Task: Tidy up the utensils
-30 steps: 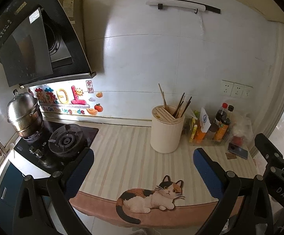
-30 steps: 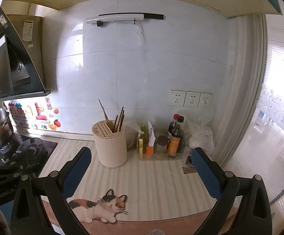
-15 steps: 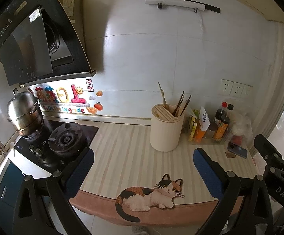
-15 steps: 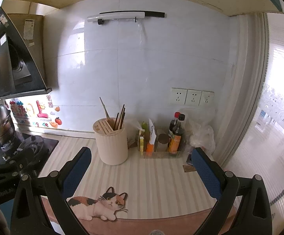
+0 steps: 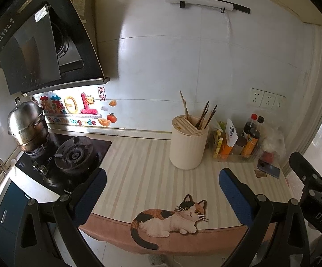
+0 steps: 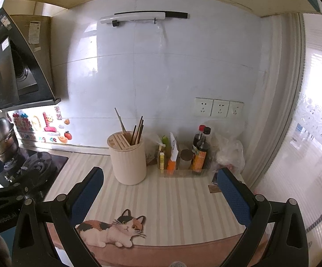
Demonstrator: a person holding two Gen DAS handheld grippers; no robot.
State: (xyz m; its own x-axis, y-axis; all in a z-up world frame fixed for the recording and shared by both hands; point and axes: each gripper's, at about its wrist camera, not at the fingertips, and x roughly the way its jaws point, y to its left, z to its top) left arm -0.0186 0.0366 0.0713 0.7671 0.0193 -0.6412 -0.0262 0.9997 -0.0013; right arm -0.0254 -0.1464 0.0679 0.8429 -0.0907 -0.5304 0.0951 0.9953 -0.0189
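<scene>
A cream utensil holder (image 5: 188, 143) stands at the back of the striped counter, with several chopsticks (image 5: 203, 116) standing in its open half. It also shows in the right wrist view (image 6: 129, 158) with the chopsticks (image 6: 136, 131). My left gripper (image 5: 161, 189) is open and empty, held back over the counter's front edge. My right gripper (image 6: 161, 189) is open and empty, also near the front edge, and shows at the right of the left wrist view (image 5: 312, 178).
A gas stove (image 5: 72, 155) with a steel pot (image 5: 26, 124) is at the left. A clear tray of sauce bottles (image 5: 247, 140) and a phone (image 5: 268, 170) sit at the right. A cat sticker (image 5: 172, 220) marks the counter's front edge.
Both grippers have drifted slightly back and up from the counter; the holder looks a little farther away. Both stay open and empty.
</scene>
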